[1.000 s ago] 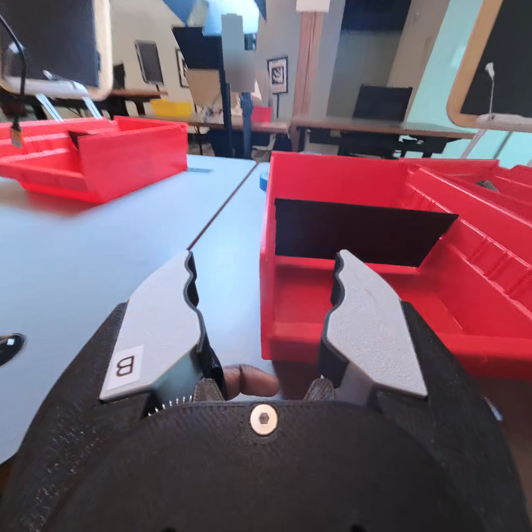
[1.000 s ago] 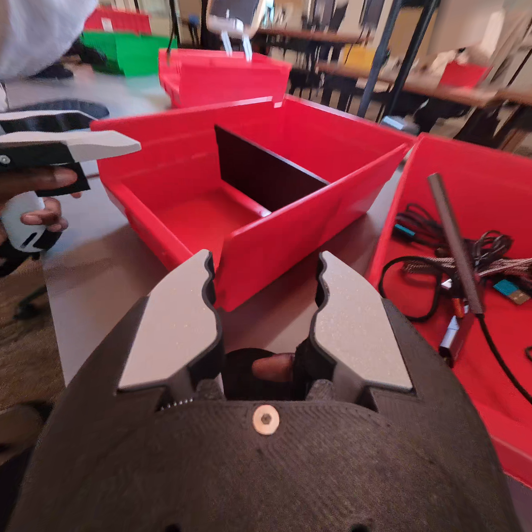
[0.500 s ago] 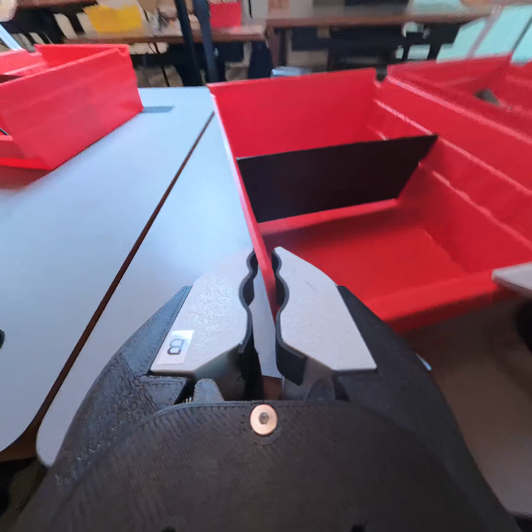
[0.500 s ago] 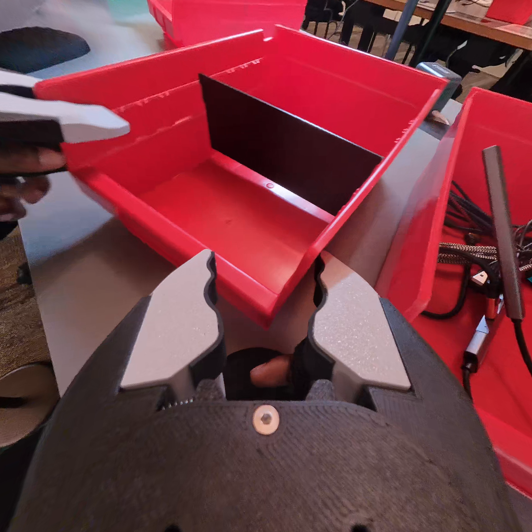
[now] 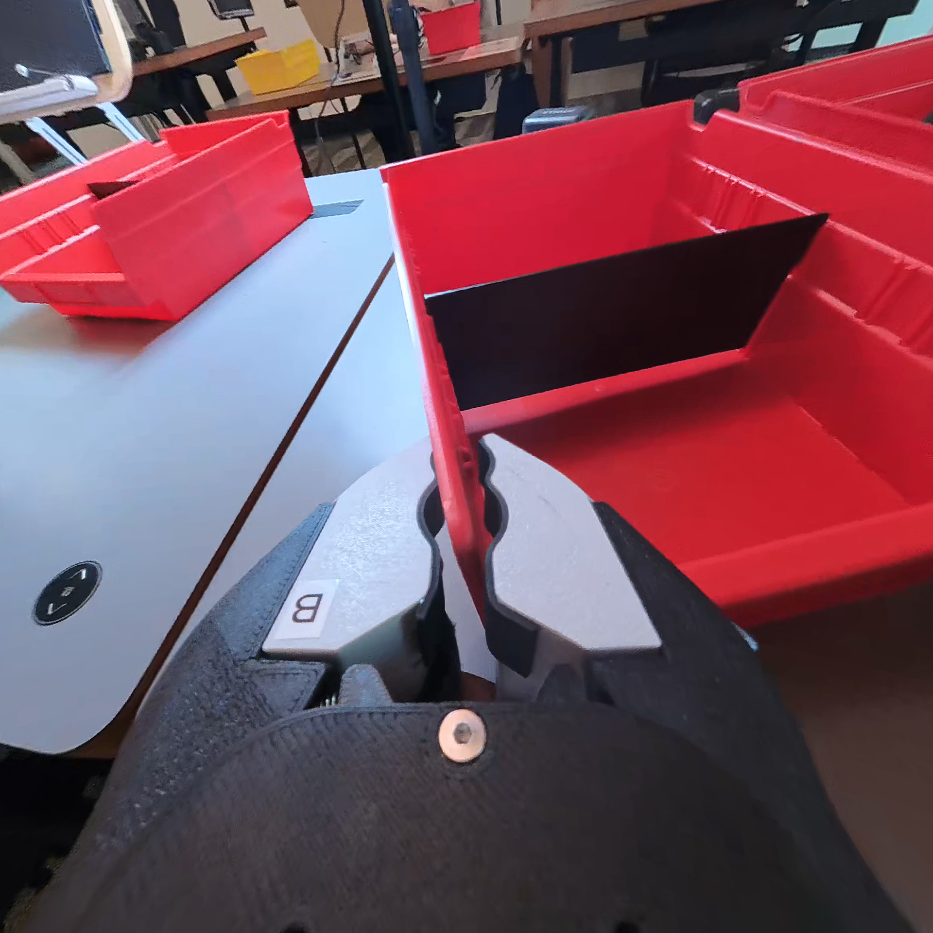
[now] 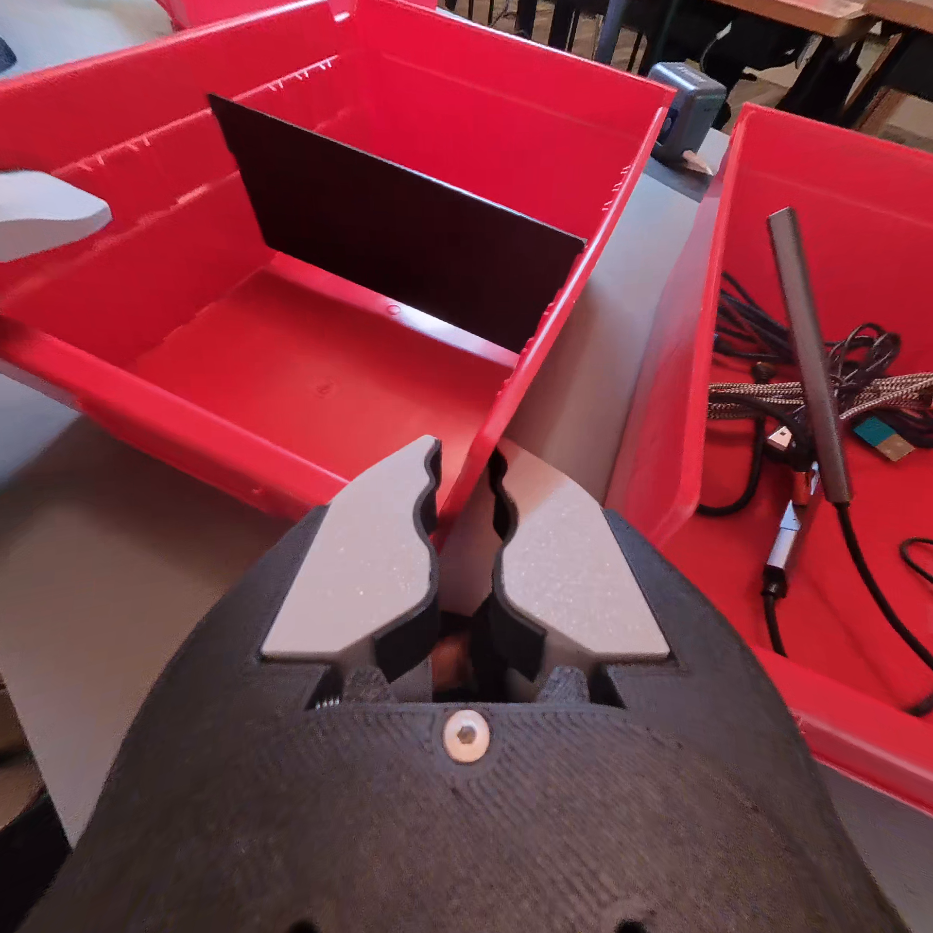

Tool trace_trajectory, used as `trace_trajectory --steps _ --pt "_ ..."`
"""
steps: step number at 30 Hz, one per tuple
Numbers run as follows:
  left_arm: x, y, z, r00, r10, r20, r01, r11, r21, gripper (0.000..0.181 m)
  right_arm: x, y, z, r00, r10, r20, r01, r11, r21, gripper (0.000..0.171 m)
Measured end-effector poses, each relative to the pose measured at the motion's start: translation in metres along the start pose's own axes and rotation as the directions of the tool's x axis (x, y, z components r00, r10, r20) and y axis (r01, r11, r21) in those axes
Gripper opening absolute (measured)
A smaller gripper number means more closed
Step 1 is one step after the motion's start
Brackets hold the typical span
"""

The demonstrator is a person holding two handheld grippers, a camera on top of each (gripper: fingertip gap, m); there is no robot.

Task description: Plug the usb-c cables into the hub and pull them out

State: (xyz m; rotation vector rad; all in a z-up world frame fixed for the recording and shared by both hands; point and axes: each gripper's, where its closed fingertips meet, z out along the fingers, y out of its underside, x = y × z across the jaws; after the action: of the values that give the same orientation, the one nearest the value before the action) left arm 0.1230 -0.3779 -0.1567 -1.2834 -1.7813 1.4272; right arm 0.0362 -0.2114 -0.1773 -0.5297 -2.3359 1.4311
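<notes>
An empty red bin [image 5: 555,212] with a black divider [image 5: 606,323] sits in front of me. My left gripper [image 5: 457,454] is shut on the bin's left wall near the front. My right gripper [image 6: 467,454] is shut on the same bin's [image 6: 151,151] right wall near the front corner. A second red bin [image 6: 858,176] to the right holds a slim grey hub [image 6: 808,353] and a tangle of dark and braided cables [image 6: 757,394] with a silver connector [image 6: 785,535]. One fingertip of the left gripper [image 6: 50,217] shows at the left edge of the right wrist view.
A third red bin [image 5: 202,217] stands at the far left on the grey table [image 5: 151,429]. A small grey block [image 6: 686,111] sits behind the gap between the two near bins. Desks, a yellow box [image 5: 280,65] and chairs are in the background. My right fingertips sit around 20 cm from my left ones.
Both grippers moved in to the empty bin. The left one shut on its left wall first, then the right one shut on its right wall. The bin now looks closer.
</notes>
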Motion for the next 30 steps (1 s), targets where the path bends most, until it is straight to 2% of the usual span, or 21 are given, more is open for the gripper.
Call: trace_trajectory --steps 3,8,12,15,19,22,25,30 --pt "-0.002 -0.016 -0.011 0.999 -0.021 0.026 0.019 0.996 0.081 0.007 -0.001 -0.003 -0.004 0.995 -0.079 -0.059 0.08 0.996 0.027 0.013" --pt "-0.006 -0.061 -0.054 0.995 0.026 0.096 -0.049 0.97 0.239 0.007 -0.003 -0.034 -0.029 0.976 -0.163 -0.143 0.193 0.955 0.226 0.012" --pt "0.01 -0.107 -0.091 0.994 0.01 0.111 -0.059 0.892 0.448 0.008 0.014 -0.071 -0.071 0.956 -0.162 -0.246 0.253 0.881 0.401 0.01" --pt "0.04 -0.141 -0.106 0.998 -0.007 0.069 -0.034 0.816 0.577 0.008 0.045 -0.091 -0.112 0.923 -0.139 -0.359 0.31 0.821 0.479 0.009" --pt "0.108 -0.18 -0.113 0.997 0.003 -0.078 0.052 0.724 0.688 0.008 0.103 -0.096 -0.179 0.85 -0.082 -0.52 0.387 0.766 0.512 0.008" --pt "0.176 -0.202 -0.109 0.97 0.025 -0.243 0.158 0.696 0.701 0.009 0.151 -0.083 -0.235 0.757 -0.033 -0.653 0.445 0.758 0.478 0.007" --pt "0.254 -0.215 -0.101 0.909 0.065 -0.412 0.246 0.715 0.654 0.01 0.201 -0.056 -0.287 0.627 -0.006 -0.779 0.483 0.788 0.382 0.006" --pt "0.386 -0.215 -0.082 0.796 0.14 -0.588 0.261 0.798 0.543 0.011 0.278 0.014 -0.346 0.507 0.048 -0.86 0.357 0.897 0.261 0.006"
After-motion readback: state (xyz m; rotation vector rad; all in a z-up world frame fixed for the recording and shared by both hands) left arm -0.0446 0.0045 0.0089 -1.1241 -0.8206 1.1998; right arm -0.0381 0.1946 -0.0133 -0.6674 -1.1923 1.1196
